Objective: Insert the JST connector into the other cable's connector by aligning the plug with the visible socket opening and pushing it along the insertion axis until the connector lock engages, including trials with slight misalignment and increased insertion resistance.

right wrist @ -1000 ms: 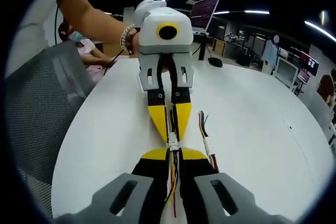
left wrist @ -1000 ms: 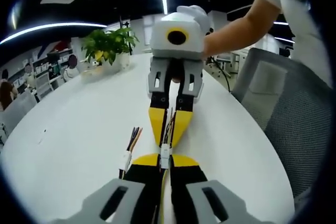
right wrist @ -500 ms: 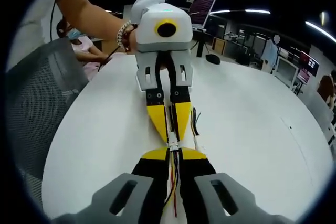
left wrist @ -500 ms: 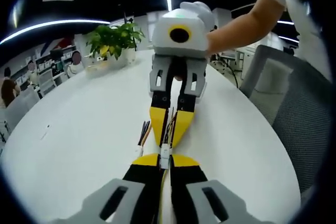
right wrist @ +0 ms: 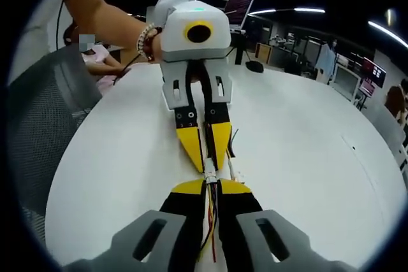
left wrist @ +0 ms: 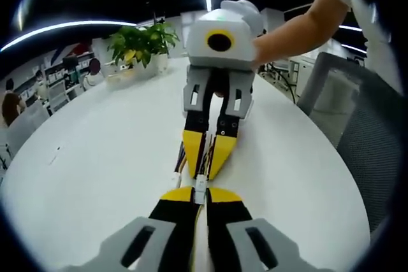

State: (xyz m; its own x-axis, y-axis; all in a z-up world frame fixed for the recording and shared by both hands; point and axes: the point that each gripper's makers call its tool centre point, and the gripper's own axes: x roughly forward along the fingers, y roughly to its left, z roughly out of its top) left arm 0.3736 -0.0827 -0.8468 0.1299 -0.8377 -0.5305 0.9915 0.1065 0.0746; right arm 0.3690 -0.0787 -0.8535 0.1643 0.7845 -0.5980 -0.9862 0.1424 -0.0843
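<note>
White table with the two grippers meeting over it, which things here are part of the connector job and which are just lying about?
In the job:
left gripper, shut on its cable
right gripper, shut on its cable
white JST connectors, meeting between the tips

Lying about:
spare cable on the white table
potted plant
mesh chair
laptop

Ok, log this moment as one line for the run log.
left gripper: shut on cable | right gripper: shut on cable | white connectors: meeting tip to tip | spare cable: on table
</note>
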